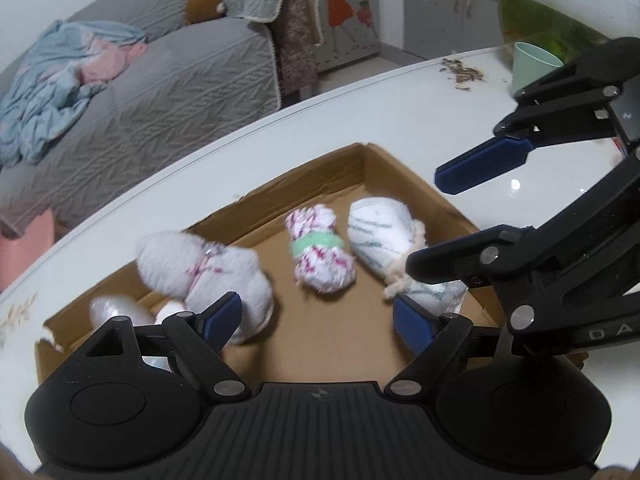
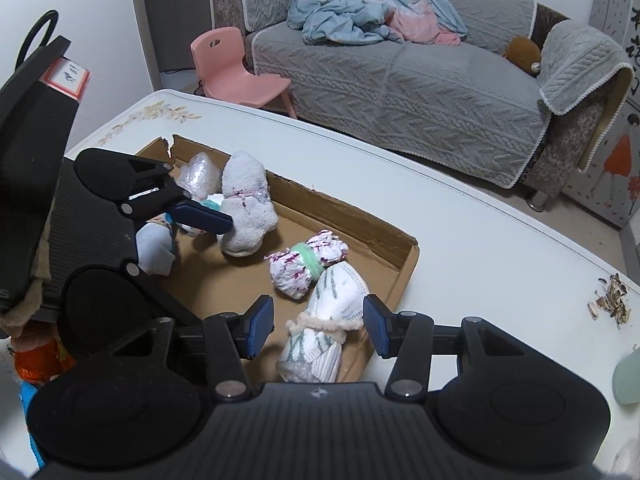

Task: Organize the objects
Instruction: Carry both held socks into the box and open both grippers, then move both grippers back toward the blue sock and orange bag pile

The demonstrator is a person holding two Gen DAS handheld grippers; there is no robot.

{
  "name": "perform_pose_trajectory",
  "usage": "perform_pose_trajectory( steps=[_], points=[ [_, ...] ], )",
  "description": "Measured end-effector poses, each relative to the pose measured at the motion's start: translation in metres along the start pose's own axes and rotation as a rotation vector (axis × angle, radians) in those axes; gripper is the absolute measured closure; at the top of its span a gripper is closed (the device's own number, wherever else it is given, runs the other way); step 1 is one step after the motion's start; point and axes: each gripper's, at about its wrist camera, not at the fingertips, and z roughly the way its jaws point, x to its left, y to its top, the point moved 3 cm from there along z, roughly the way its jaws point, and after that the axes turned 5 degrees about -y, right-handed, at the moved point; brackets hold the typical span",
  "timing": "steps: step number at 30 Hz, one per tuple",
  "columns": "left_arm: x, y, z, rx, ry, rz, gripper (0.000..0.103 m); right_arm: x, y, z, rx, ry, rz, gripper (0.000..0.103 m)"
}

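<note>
The shallow cardboard box lies flat on the white table, open at the top, and it holds all the rolled sock bundles; its low walls look thin and torn in places, so I judge it light and easy to shove if bumped. The grey bundle is the bulkiest, sitting toward the box's far left part with its long axis running roughly from the far wall toward the middle; it looks soft and squashy, best taken across its tied waist. The white bundle with green stripes lies at the near right corner, long axis pointing from the near edge toward the box centre, its fleecy cuff near the middle offering a grippy band. The pink-speckled bundle with a green band touches it just beyond, lying crosswise; light and compressible, hold it at the band. The right gripper hangs spread wide, straddling the striped bundle without clamping it. The left gripper is likewise spread, empty, one finger beside the grey bundle.
</note>
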Motion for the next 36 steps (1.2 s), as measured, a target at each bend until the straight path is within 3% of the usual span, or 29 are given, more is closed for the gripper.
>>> perform_pose_trajectory(
  steps=[12, 18, 20, 22, 36],
  points=[
    [0.015, -0.014, -0.031, -0.024, 0.061, -0.178, 0.016, 0.009, -0.001, -0.01, -0.009, -0.006, 0.095, 0.053],
    [0.022, -0.029, -0.051, -0.047, 0.085, -0.247, 0.015, 0.016, -0.005, -0.017, -0.023, -0.017, 0.161, 0.041],
    [0.026, -0.036, -0.06, -0.057, 0.085, -0.271, 0.015, 0.019, -0.006, -0.021, -0.027, -0.035, 0.177, 0.027],
    [0.029, -0.043, -0.072, -0.075, 0.081, -0.302, 0.015, 0.022, -0.008, -0.028, -0.038, -0.04, 0.186, 0.022],
    [0.045, -0.098, -0.148, -0.197, 0.143, -0.416, 0.012, 0.048, -0.028, -0.059, -0.115, -0.04, 0.241, 0.011]
  ],
)
